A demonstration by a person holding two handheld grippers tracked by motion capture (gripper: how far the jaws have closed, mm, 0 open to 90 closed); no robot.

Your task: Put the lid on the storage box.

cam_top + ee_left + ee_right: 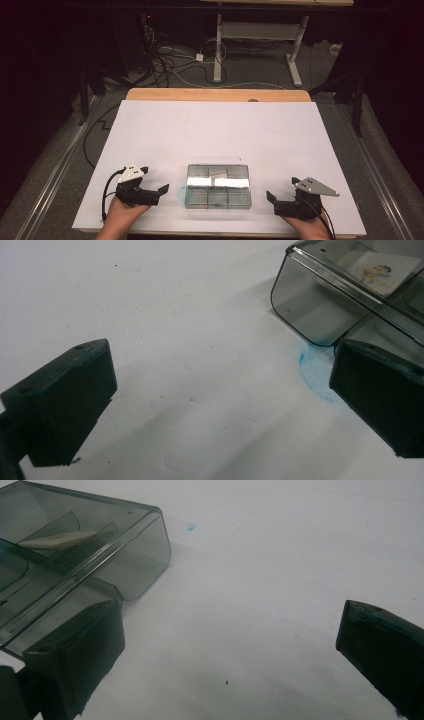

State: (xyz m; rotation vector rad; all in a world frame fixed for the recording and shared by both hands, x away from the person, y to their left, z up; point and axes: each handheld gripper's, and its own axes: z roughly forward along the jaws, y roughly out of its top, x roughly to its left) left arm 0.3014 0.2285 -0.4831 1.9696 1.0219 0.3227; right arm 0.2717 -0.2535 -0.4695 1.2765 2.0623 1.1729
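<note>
A smoky clear plastic compartment box [218,186] lies with its lid closed near the front middle of the white table [215,125]. A small pale card [382,267] lies in one of its compartments. My left gripper [156,181] rests on the table just left of the box, jaws wide apart with nothing between them. In the left gripper view the box's corner [310,305] sits beyond the right jaw. My right gripper [282,188] rests to the right of the box, open and holding nothing. In the right gripper view the box [100,545] lies behind the left jaw.
A faint blue smudge [312,370] marks the table surface beside the box's left corner. A strip of wooden tabletop [215,94] shows at the far edge. Beyond it are floor cables [165,60] and the white legs of another desk [218,50].
</note>
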